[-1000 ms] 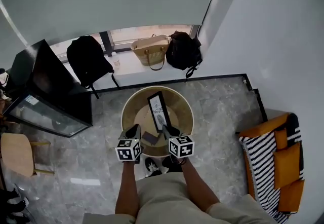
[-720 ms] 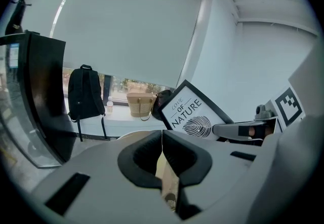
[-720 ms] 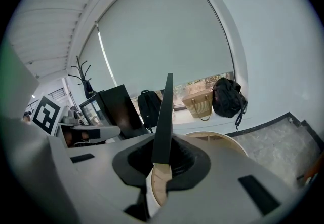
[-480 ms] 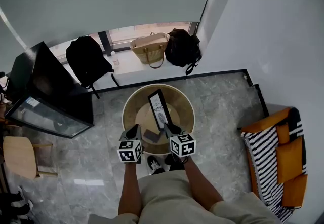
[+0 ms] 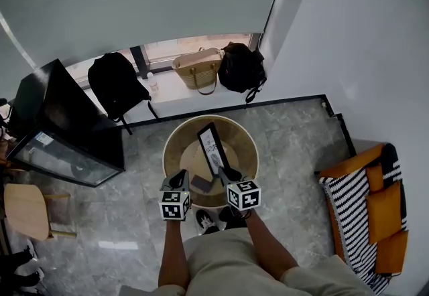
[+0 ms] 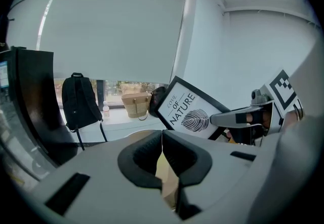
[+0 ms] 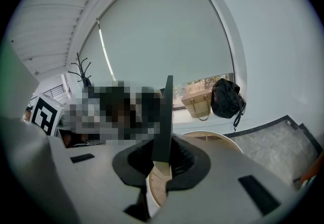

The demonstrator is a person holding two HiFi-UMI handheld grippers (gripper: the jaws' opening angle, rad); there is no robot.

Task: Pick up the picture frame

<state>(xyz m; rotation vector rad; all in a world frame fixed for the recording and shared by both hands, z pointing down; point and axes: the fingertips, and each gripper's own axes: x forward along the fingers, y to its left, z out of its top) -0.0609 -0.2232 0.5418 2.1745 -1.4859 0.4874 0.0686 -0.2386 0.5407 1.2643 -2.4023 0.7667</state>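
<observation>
The picture frame (image 5: 211, 147) is black with a white print of a leaf and lettering. It stands tilted over the round wooden table (image 5: 175, 147). My right gripper (image 5: 222, 173) is shut on its near edge. In the right gripper view the frame (image 7: 164, 111) shows edge-on, clamped between the two jaws of the right gripper (image 7: 163, 159). My left gripper (image 5: 181, 177) hovers over the table's near left side, apart from the frame. In its own view the left gripper (image 6: 162, 139) is shut on nothing, with the frame (image 6: 190, 111) ahead to its right.
A small dark flat object (image 5: 201, 184) lies on the table near the grippers. A black backpack (image 5: 117, 80), a woven bag (image 5: 198, 67) and a black bag (image 5: 241, 67) sit by the window. A dark cabinet (image 5: 60, 127) stands left, a striped orange chair (image 5: 365, 214) right.
The right gripper keeps its hold on the frame in the same spot. The left gripper has rolled a little beside it.
</observation>
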